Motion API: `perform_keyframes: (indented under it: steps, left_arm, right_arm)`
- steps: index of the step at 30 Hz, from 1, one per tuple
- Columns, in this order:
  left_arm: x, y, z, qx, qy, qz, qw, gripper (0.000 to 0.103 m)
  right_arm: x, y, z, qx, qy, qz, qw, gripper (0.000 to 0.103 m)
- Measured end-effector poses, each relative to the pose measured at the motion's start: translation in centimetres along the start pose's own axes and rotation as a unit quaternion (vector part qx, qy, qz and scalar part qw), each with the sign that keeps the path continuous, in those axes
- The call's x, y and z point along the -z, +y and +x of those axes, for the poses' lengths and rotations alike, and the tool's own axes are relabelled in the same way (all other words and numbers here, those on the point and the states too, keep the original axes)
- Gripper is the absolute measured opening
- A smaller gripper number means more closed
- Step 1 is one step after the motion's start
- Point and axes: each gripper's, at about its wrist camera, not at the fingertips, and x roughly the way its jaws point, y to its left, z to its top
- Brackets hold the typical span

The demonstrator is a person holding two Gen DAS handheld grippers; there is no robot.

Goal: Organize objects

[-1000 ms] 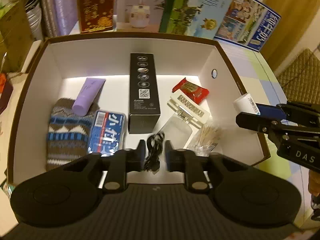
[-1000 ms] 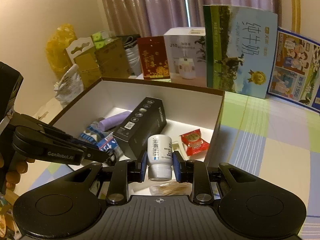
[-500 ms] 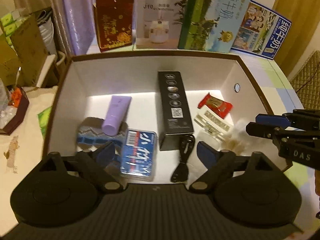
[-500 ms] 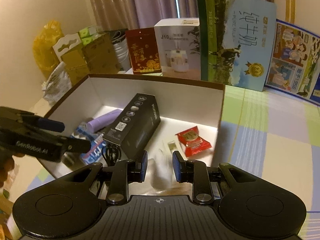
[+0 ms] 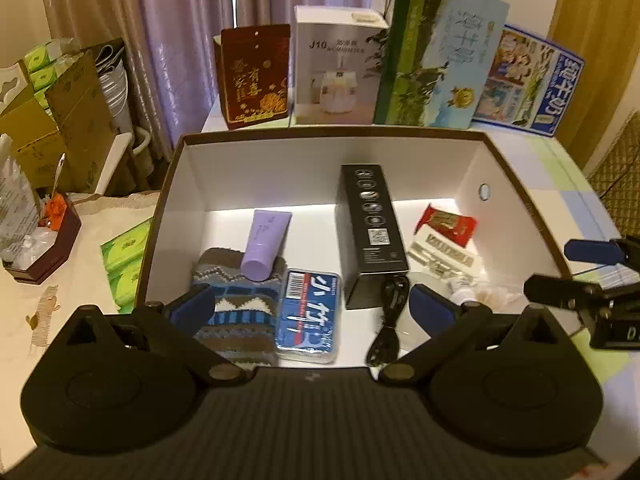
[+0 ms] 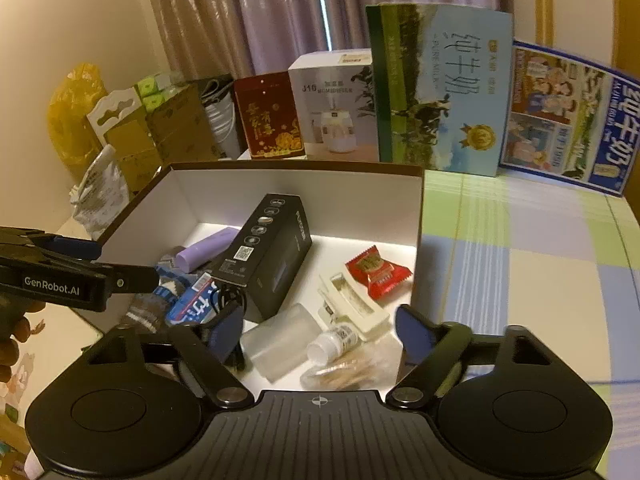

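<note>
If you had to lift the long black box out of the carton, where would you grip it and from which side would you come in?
I would grip the black box across its narrow width near the middle, coming from above. It lies flat and lengthwise with its long sides exposed; the cable crowds its near end, and the carton walls probably block a level approach.

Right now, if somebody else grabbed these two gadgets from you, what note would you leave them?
Left hand-held gripper: jaws just opened wide, nothing between them, above the black cable.
Right hand-held gripper: jaws just opened, holding nothing; the small white bottle lies on its side below.
In the box: purple tube, knitted sock, blue pack, long black carton, red sachet, white clip.
Done: bottle and cable are in.
Left: no loose items visible on the tablecloth.
</note>
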Motion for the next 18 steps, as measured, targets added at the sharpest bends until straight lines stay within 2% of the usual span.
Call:
perform_keyframes:
  steps: [5, 9, 18]
  left_arm:
    - [0.9, -0.9, -2.1, -0.006, -0.023, 0.012, 0.9997, 0.102]
    - [1.9, -1.6, -4.2, 0.008, -0.037, 0.006, 0.9993, 0.102]
    - [5.1, -4.4, -8.2, 0.013, -0.026, -0.017, 0.9994, 0.102]
  right_arm:
    - [0.9, 0.1, -2.2, 0.011, -0.008, 0.020, 1.000, 0.100]
    - [1.5, -0.2, -4.0, 0.020, -0.011, 0.040, 0.999, 0.101]
    - [4.1, -1.4, -8.8, 0.023, -0.008, 0.057, 0.998, 0.101]
